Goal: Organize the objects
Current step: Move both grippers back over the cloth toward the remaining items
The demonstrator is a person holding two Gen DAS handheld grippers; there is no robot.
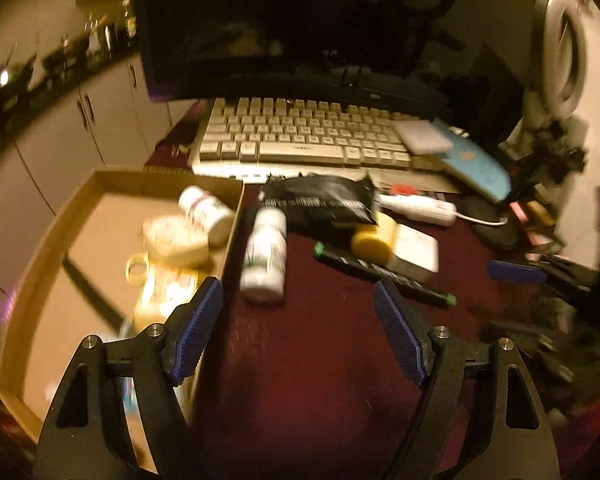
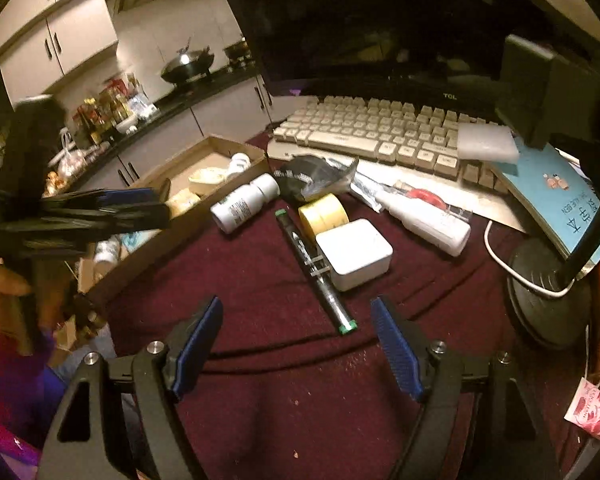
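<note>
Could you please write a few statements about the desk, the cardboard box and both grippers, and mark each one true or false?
1. The white pill bottle with a green label lies on its side on the dark red cloth, outside the shallow brown cardboard box. True.
2. The right gripper is shut on the black pen with green ends. False: it is open and empty, short of the pen.
3. The yellow tape roll sits beside the white square charger block. True.
4. The cardboard box is empty. False: it already holds a white bottle and other items.
5. The left gripper is open and holds nothing. True.
</note>
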